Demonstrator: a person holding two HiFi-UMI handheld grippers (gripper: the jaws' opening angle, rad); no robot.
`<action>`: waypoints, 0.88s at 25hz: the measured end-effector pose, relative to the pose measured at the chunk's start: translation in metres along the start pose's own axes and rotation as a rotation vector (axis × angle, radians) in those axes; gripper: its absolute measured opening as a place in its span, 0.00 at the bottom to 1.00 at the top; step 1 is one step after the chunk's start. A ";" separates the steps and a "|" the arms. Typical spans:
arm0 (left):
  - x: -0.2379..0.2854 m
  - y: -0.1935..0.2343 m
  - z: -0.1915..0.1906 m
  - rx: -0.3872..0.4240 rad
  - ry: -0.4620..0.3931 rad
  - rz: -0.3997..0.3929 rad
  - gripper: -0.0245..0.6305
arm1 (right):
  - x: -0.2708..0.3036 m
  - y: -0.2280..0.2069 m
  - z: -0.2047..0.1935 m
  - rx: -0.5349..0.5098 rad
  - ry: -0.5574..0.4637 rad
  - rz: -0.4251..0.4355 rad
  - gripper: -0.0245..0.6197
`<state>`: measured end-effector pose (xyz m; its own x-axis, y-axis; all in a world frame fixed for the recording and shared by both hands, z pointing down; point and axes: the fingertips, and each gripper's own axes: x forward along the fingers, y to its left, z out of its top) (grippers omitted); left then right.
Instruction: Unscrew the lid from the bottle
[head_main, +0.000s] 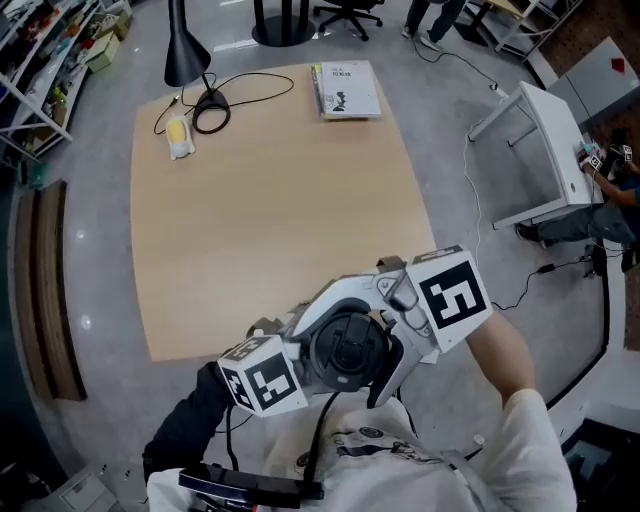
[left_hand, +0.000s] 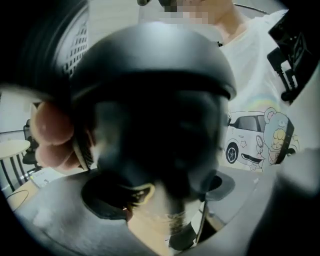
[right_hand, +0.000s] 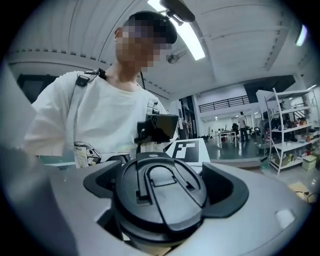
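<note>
In the head view I hold the bottle close to my body, just off the table's near edge, and its black lid faces up. My left gripper comes in from the lower left, marker cube, and is shut on the dark bottle body, which fills its view as a blur. My right gripper, marker cube, has the lid with its loop handle between the jaws. Its dark pads sit close at both sides of the lid without visibly pressing on it.
The wooden table carries a black lamp with its cable, a yellow-white object and a book at the far edge. A white side table stands at the right. Bare fingers show at the left of the bottle.
</note>
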<state>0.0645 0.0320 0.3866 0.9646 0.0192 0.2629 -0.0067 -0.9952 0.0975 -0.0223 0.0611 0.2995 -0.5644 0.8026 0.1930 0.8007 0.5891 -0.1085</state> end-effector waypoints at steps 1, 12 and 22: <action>0.000 0.000 0.001 0.003 -0.001 -0.005 0.67 | 0.000 0.000 0.001 -0.008 0.012 0.000 0.82; -0.007 0.045 0.014 -0.024 -0.033 0.263 0.67 | -0.041 -0.031 0.008 0.098 0.032 -0.370 0.93; -0.018 0.073 -0.007 -0.035 0.102 0.480 0.67 | -0.041 -0.050 -0.007 0.048 0.063 -0.529 0.79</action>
<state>0.0451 -0.0404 0.3954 0.8198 -0.4295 0.3788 -0.4546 -0.8903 -0.0256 -0.0377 -0.0014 0.3038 -0.8741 0.3889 0.2910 0.3995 0.9164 -0.0247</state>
